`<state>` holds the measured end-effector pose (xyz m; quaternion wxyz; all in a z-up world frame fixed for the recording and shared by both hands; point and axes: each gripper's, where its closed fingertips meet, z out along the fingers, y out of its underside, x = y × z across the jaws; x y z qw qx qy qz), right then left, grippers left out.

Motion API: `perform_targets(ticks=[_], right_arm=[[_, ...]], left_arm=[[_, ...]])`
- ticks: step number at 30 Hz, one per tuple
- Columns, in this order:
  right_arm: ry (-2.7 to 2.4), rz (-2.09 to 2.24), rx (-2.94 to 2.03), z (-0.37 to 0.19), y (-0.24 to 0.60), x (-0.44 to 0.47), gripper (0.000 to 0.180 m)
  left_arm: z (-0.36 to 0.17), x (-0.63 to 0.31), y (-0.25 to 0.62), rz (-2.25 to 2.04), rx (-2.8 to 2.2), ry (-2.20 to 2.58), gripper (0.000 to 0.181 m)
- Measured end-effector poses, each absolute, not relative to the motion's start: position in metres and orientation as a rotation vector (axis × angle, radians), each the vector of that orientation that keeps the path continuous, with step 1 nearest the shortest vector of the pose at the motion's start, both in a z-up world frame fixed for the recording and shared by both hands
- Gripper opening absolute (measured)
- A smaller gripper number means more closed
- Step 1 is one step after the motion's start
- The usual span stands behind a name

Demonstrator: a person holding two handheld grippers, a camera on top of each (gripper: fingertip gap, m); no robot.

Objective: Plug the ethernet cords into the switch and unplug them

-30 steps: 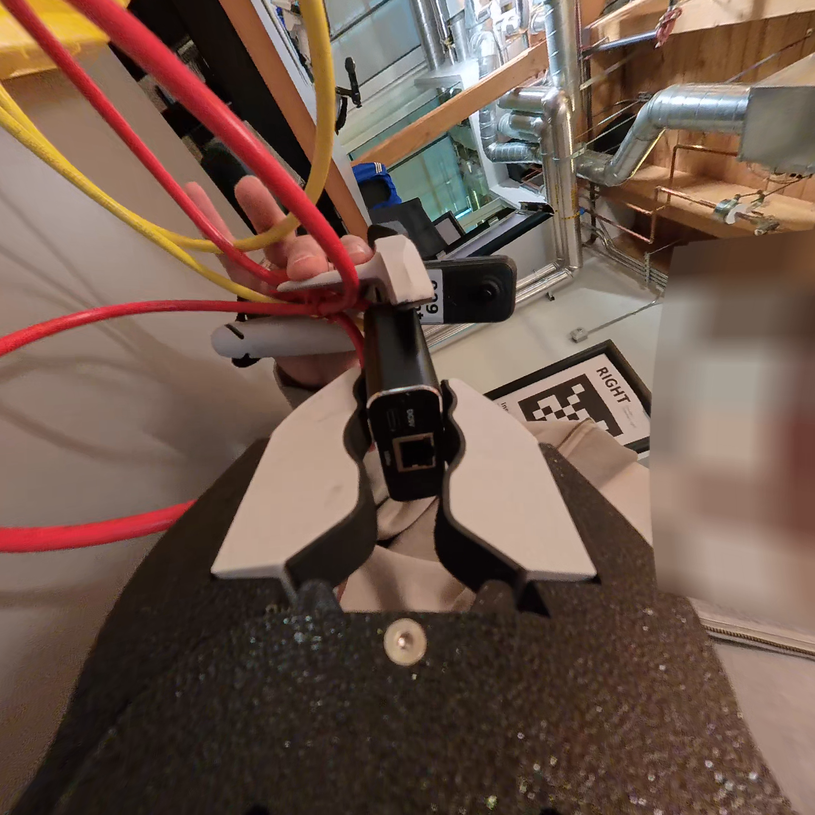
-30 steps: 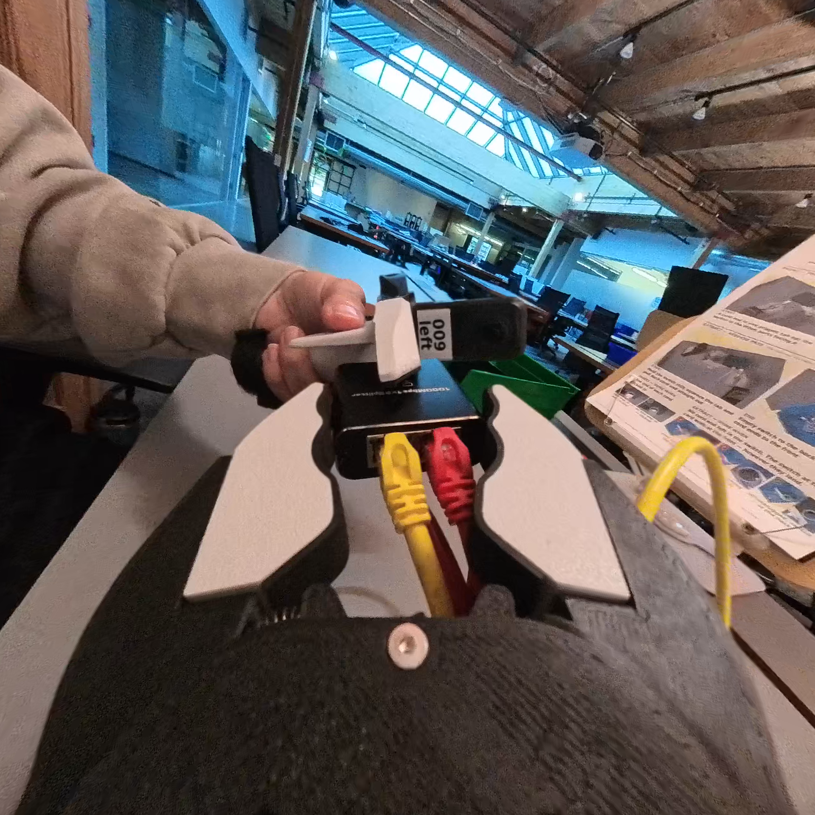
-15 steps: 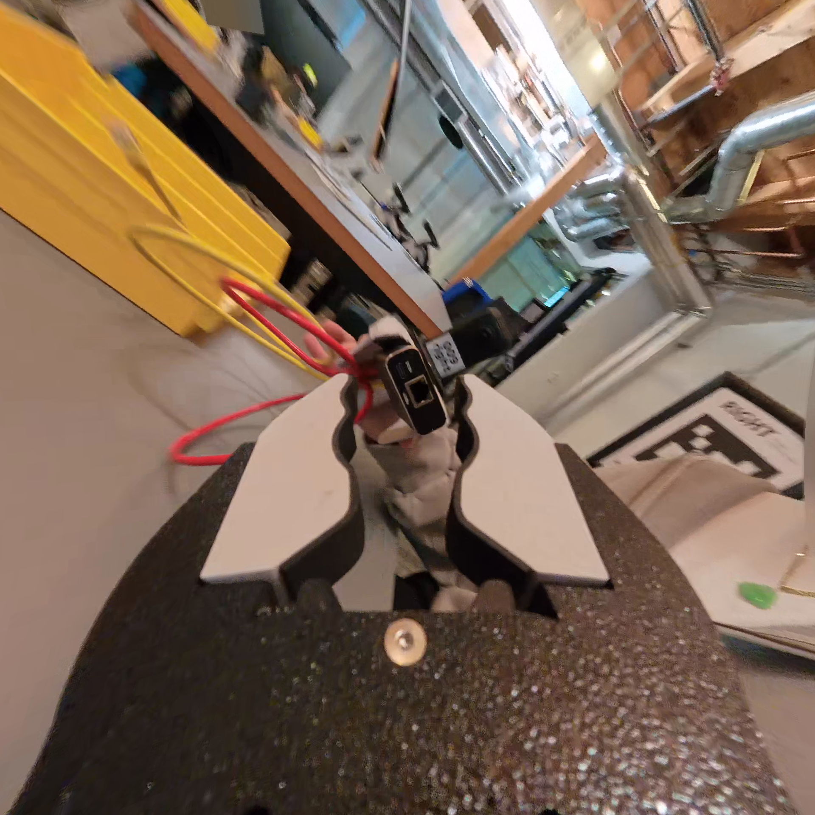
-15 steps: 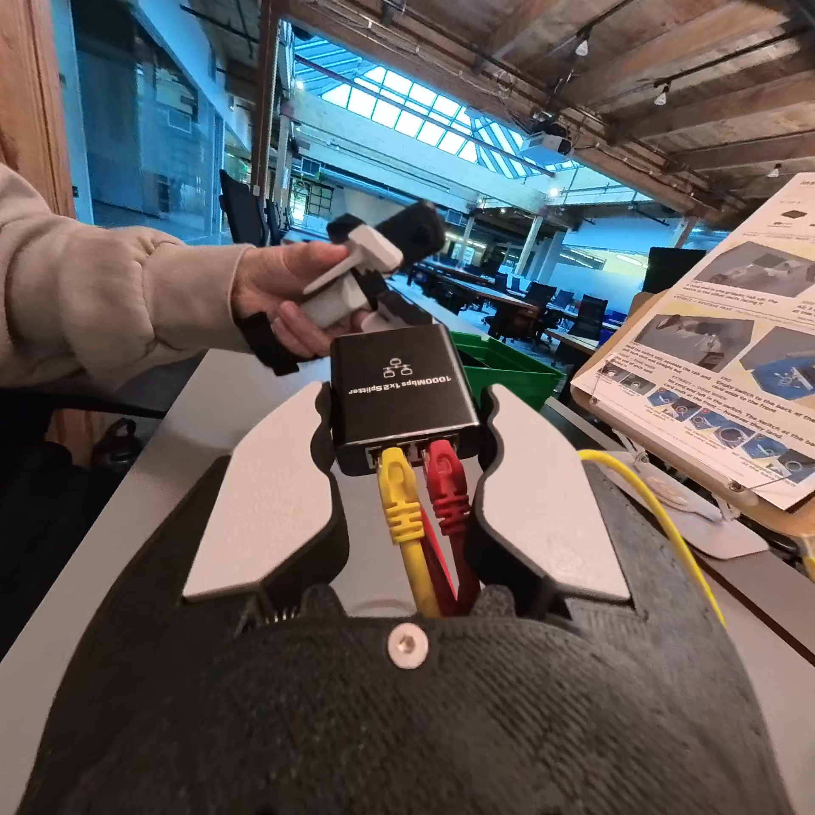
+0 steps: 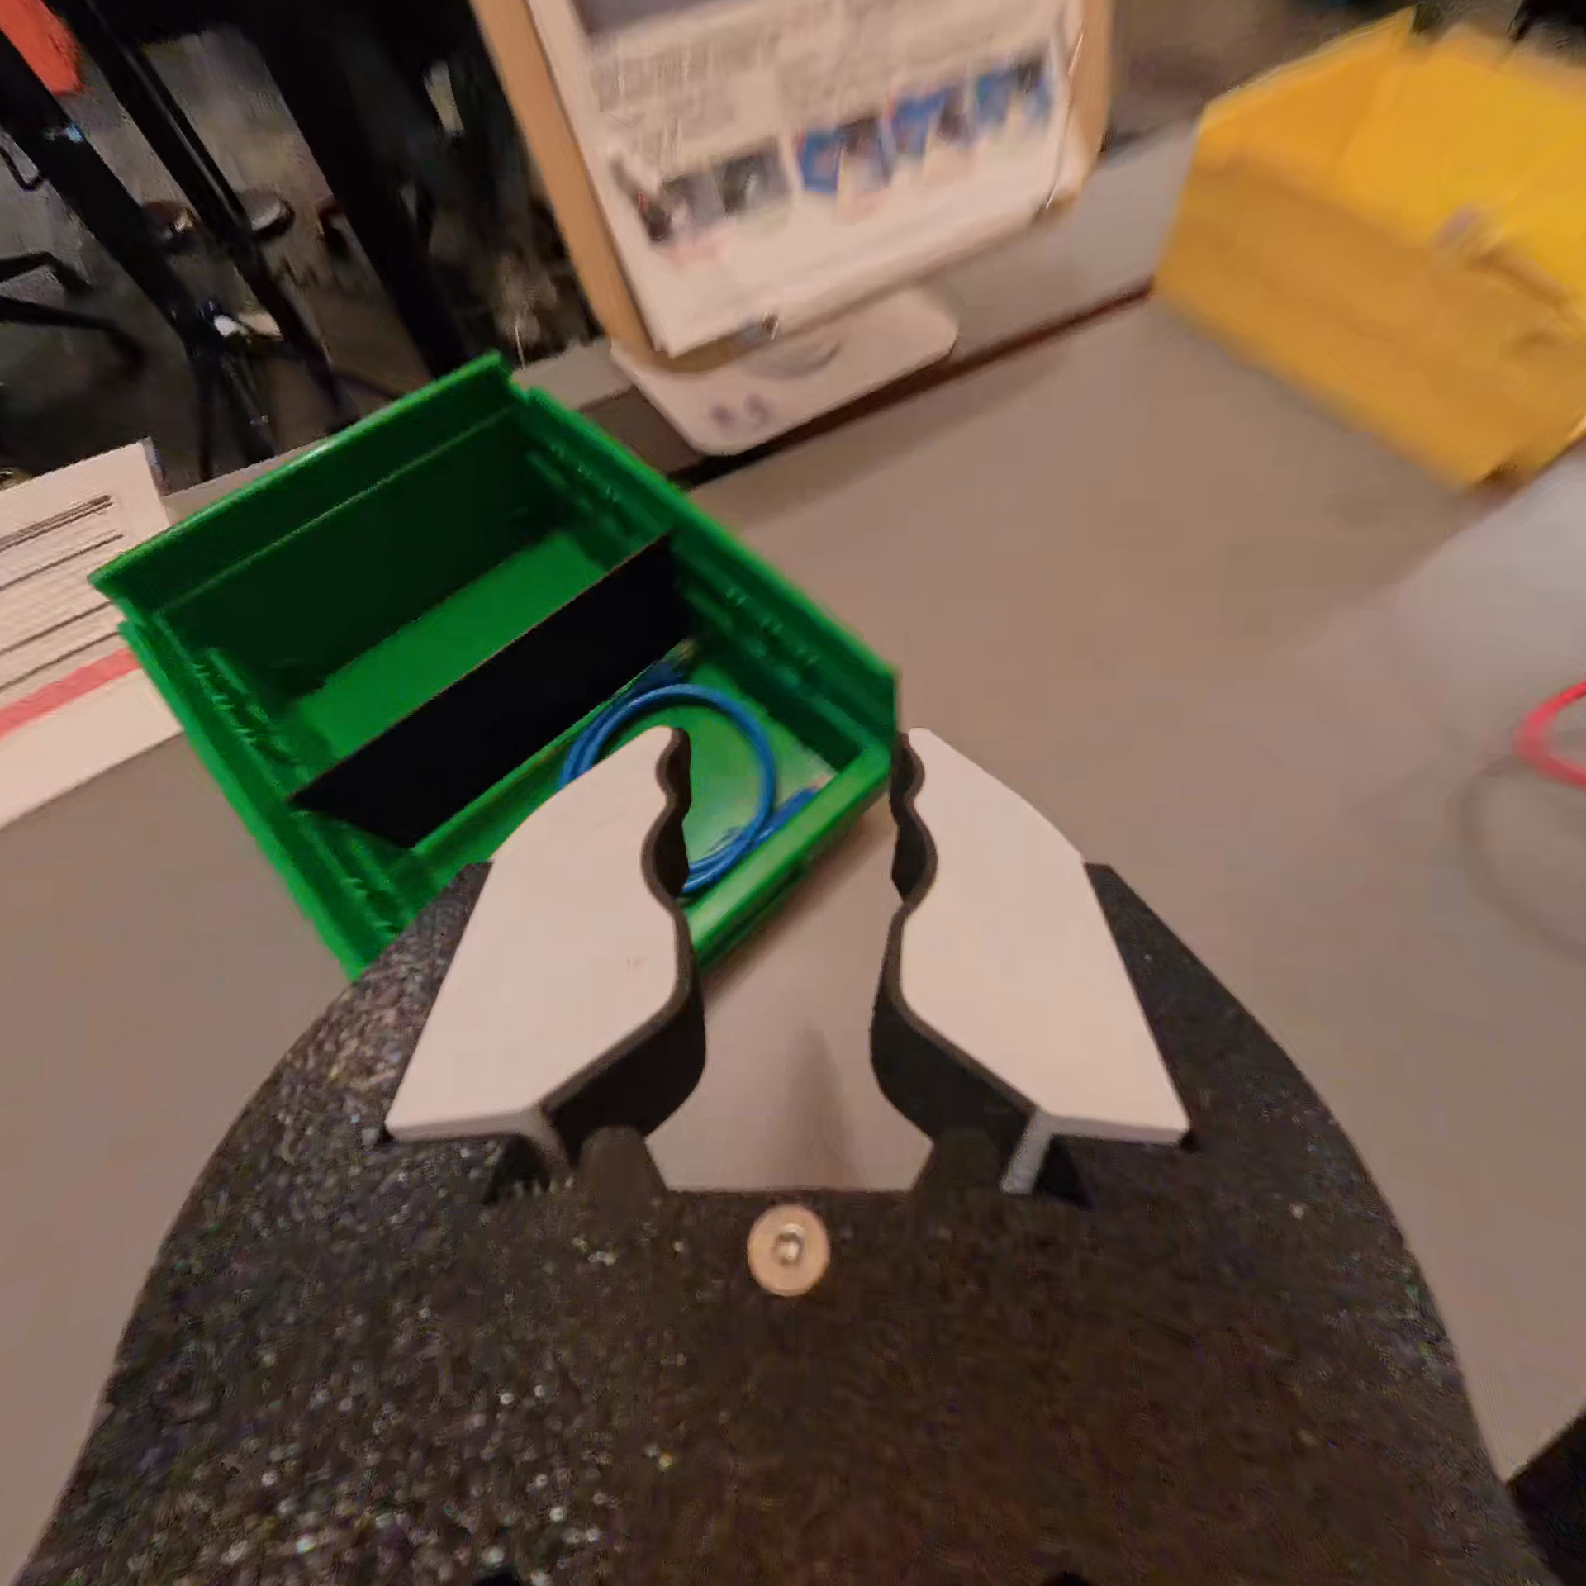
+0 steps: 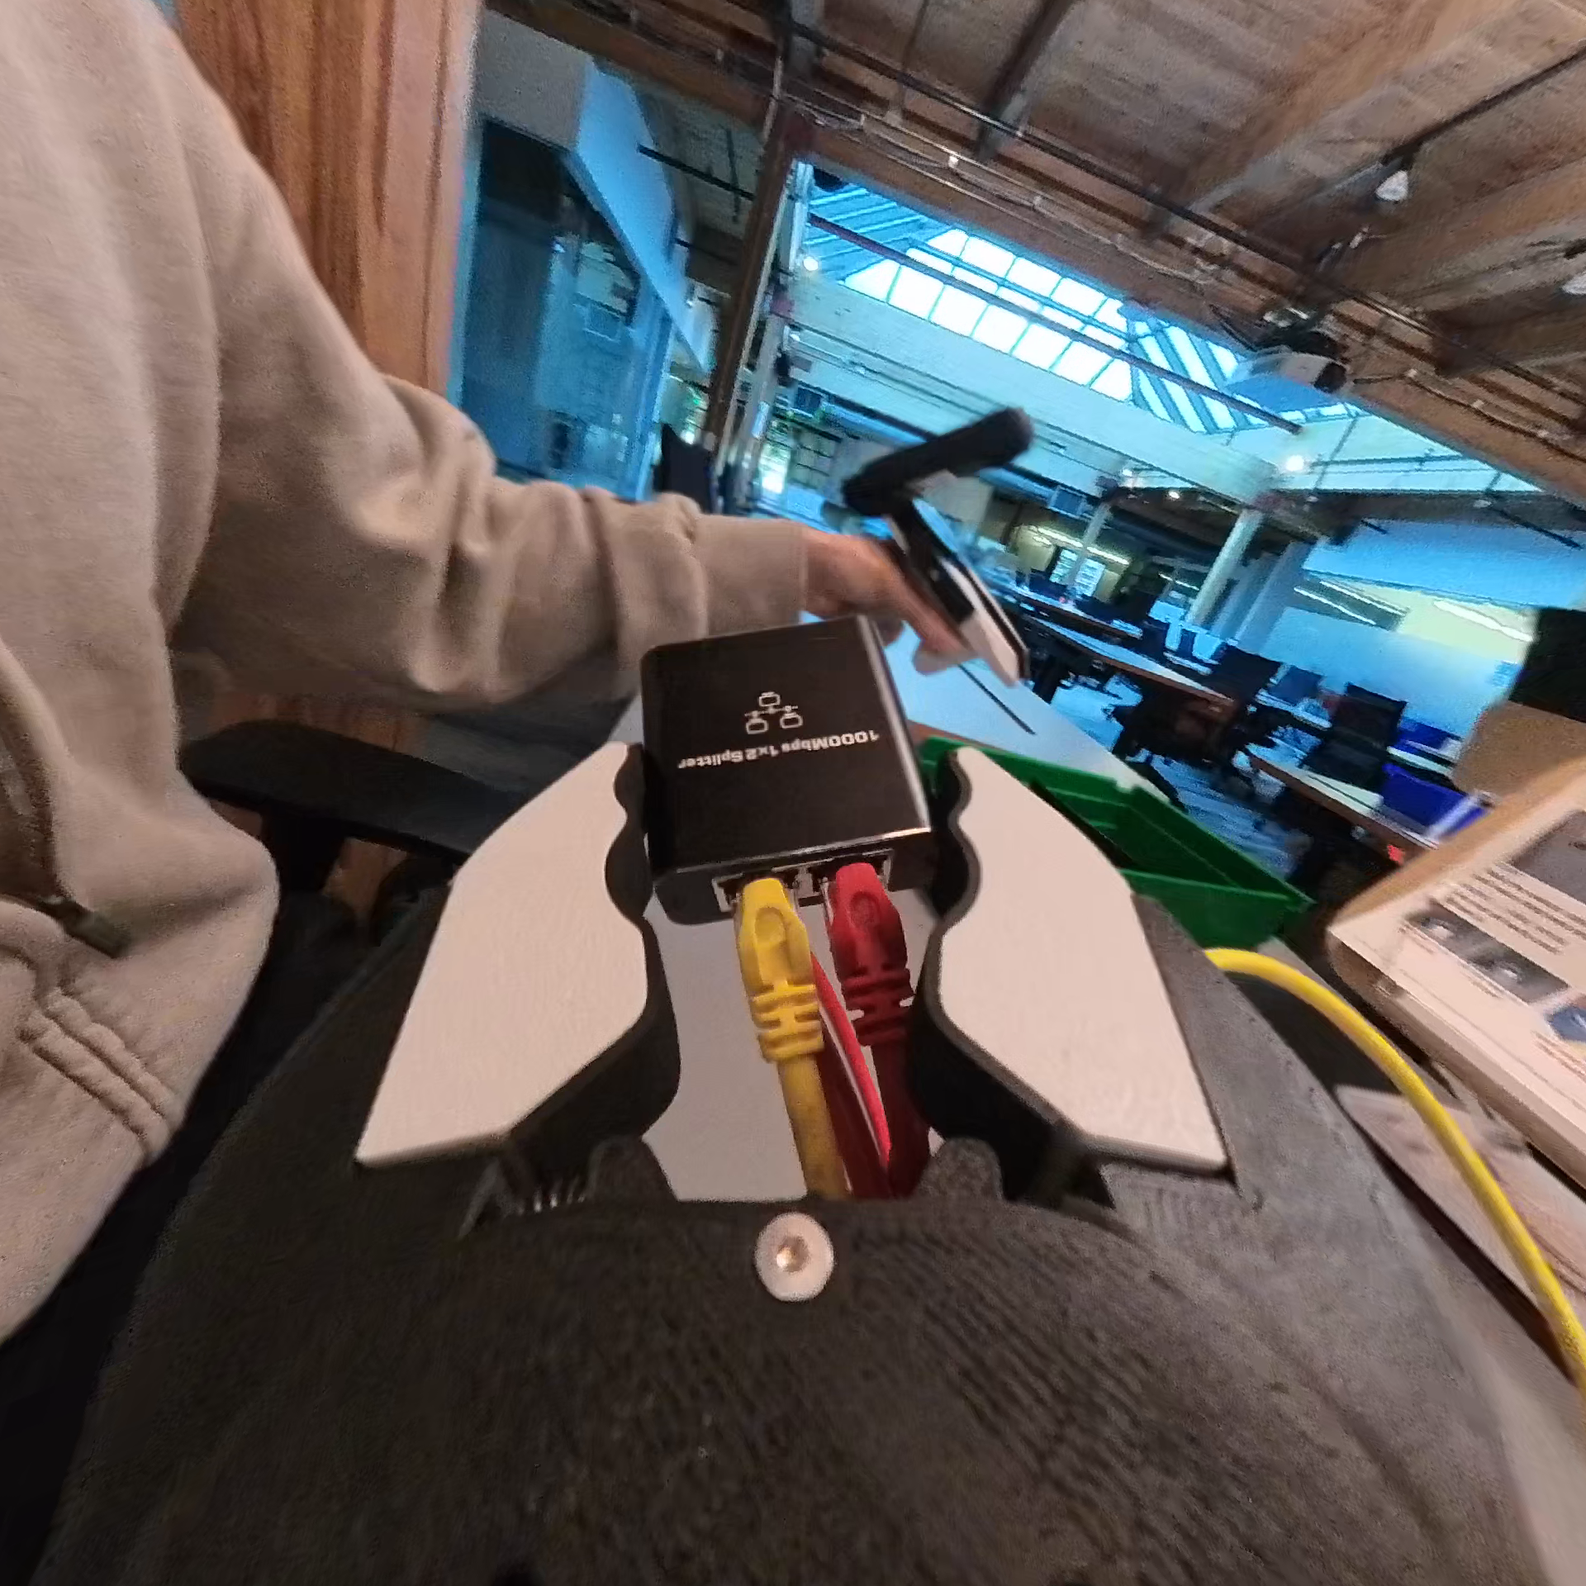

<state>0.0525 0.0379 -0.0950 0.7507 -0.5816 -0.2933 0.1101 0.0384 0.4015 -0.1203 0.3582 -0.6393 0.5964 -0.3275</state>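
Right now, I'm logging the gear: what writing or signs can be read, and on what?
Black switch: white print and a symbol on top, legible, but I don't quote writing.
Poster board: print blurred, unreadable.
White sheet: lines too blurred.

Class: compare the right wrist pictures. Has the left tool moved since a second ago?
Yes. The left tool has pulled back from the black switch it was touching and now hangs beyond it, over the green bin, while the right tool keeps holding the switch.

The right gripper [image 6: 785,824] clamps a black switch [image 6: 777,755] with a yellow cord [image 6: 785,995] and red cord [image 6: 875,970] plugged into its near side, a green bin [image 6: 1150,850] just right.
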Motion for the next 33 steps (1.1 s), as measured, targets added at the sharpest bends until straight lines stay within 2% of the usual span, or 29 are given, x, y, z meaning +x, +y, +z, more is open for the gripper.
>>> perform_targets(ticks=[5,10,13,17,22,26,31,32,33], right_arm=[[-0.736,0.34,-1.24,-0.093,0.05,0.012,0.065],[-0.68,0.385,-1.28,-0.111,0.064,0.027,0.065],[-0.676,0.388,-1.315,-0.121,0.07,0.035,0.065],[-0.641,0.361,-1.341,-0.125,0.071,0.051,0.065],[-0.588,0.31,-1.36,-0.129,0.065,0.077,0.065],[-0.564,0.312,-1.342,-0.124,0.057,0.086,0.065],[-0.569,0.294,-1.355,-0.125,0.054,0.088,0.065],[-0.574,0.287,-1.366,-0.125,0.053,0.088,0.065],[-0.581,0.279,-1.376,-0.125,0.051,0.088,0.065]], left_arm=[[-0.182,0.054,0.43,-0.62,-1.597,1.982,0.047],[-0.228,0.088,0.463,-0.456,-1.867,1.983,0.048],[-0.25,0.109,0.48,-0.392,-1.822,2.085,0.048],[-0.291,0.093,0.511,-0.1,-1.966,2.2,0.049],[-0.281,0.079,0.503,-0.201,-2.127,2.157,0.044],[-0.283,0.061,0.498,-0.215,-2.55,1.905,0.043],[-0.302,0.051,0.501,-0.018,-2.702,1.778,0.048],[-0.306,0.052,0.498,-0.015,-2.711,1.788,0.046],[-0.307,0.055,0.501,0.005,-2.676,1.787,0.03]])
